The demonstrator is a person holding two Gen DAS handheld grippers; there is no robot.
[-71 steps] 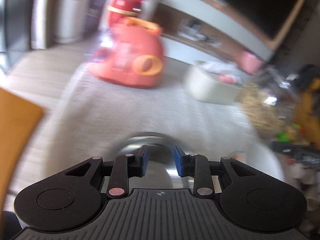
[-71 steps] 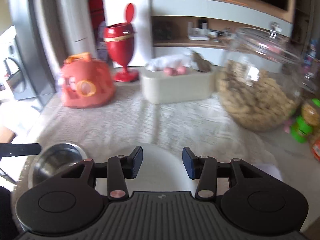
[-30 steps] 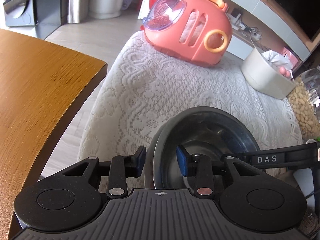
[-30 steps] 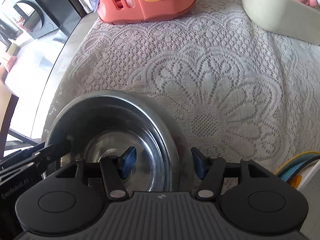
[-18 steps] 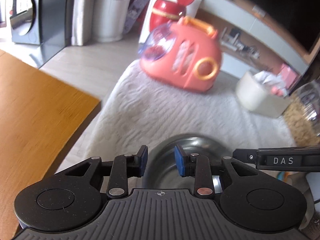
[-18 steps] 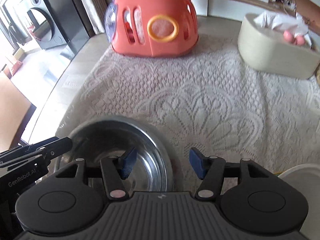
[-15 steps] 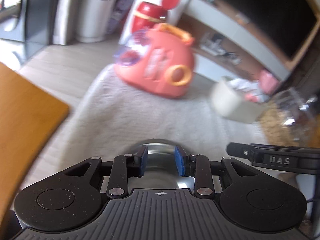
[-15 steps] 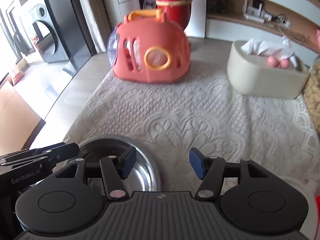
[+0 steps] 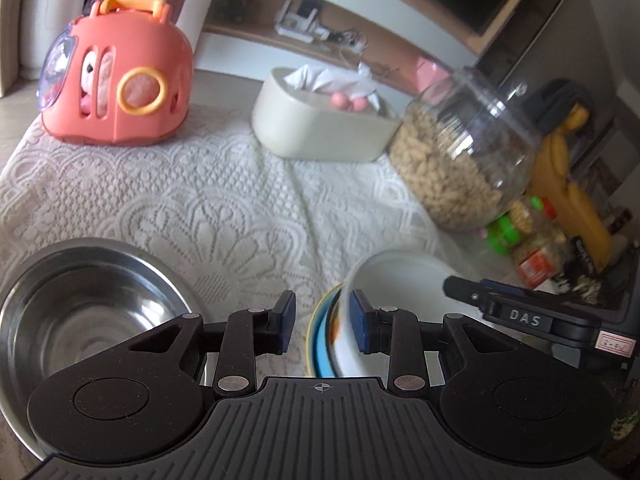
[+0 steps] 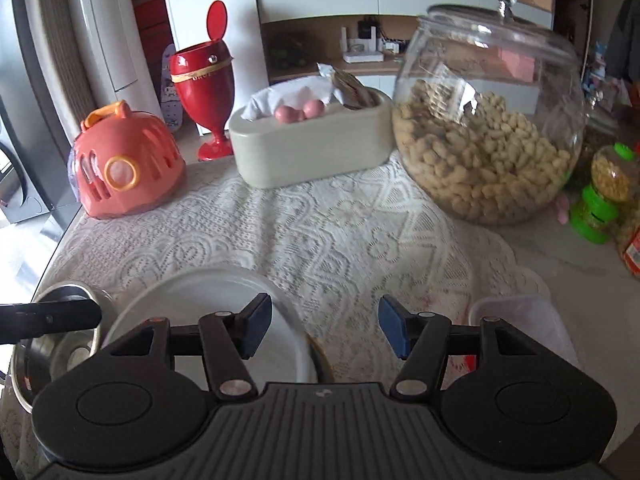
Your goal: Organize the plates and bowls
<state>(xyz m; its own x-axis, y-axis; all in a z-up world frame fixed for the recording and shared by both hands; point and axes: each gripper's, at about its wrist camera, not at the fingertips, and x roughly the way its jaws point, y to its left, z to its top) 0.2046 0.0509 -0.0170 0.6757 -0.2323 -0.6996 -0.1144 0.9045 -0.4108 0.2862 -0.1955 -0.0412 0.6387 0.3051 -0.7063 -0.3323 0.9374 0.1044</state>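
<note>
The left gripper (image 9: 322,322) hovers low over the lace tablecloth (image 9: 224,204), its blue-padded fingers (image 9: 286,320) a narrow gap apart, and the near rim of the white bowl (image 9: 400,276) falls in that gap, the right pad inside the rim; whether the pads touch it I cannot tell. That bowl sits tilted, its mouth facing up and toward the right, nested on a blue plate with a yellow rim (image 9: 318,334) whose edge shows just beneath it. To the left, apart from this stack, the stainless steel bowl (image 9: 80,300) rests upright on the cloth, mouth up, empty.

The right gripper (image 10: 325,326) hangs with its fingers spread wide, holding nothing. From its camera the white bowl (image 10: 192,300) lies under the left finger, the steel bowl (image 10: 56,344) beyond it at the left edge, and a clear plastic container (image 10: 520,320) sits at the right.

Farther back stand a coral toy carrier (image 9: 116,80), a cream tub (image 9: 320,132) and a glass jar of peanuts (image 10: 488,132).
</note>
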